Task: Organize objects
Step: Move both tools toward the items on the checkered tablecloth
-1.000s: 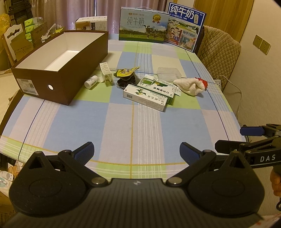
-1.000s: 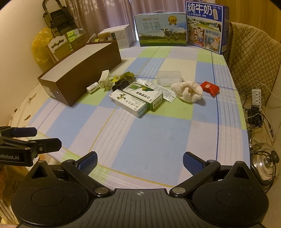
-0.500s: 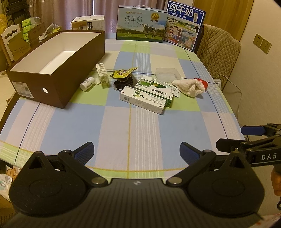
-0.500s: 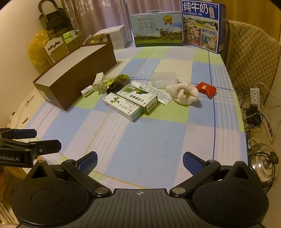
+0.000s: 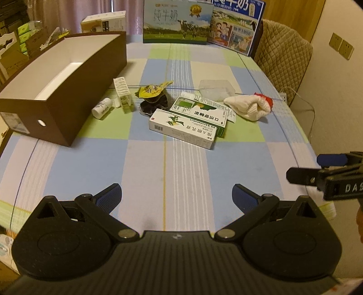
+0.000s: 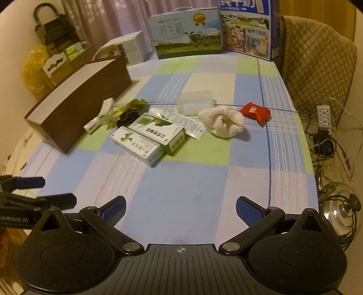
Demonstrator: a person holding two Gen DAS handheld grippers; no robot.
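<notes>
An open brown box [image 5: 65, 90] with a white inside stands at the table's left; it also shows in the right wrist view [image 6: 77, 102]. Beside it lie a small white bottle [image 5: 102, 108], a white ribbed piece [image 5: 123, 94], a yellow packet [image 5: 152, 89] on a black item, two green-and-white medicine boxes [image 5: 183, 128] [image 6: 138, 145], a clear plastic case [image 5: 215, 89], a white cloth bundle [image 5: 248, 106] [image 6: 223, 121] and a red packet [image 6: 255, 112]. My left gripper [image 5: 177, 199] and right gripper [image 6: 181, 207] are both open and empty, above the table's near edge.
Two milk cartons [image 5: 179, 21] [image 6: 248, 28] and a white carton [image 5: 104, 21] stand at the table's far edge. A quilted chair [image 6: 317, 68] is at the right. A power strip [image 6: 324, 115] with cables and a metal kettle [image 6: 340, 207] lie on the floor to the right.
Both grippers have moved forward towards the objects, which now look closer. Both stay open and empty. Nothing on the table has moved.
</notes>
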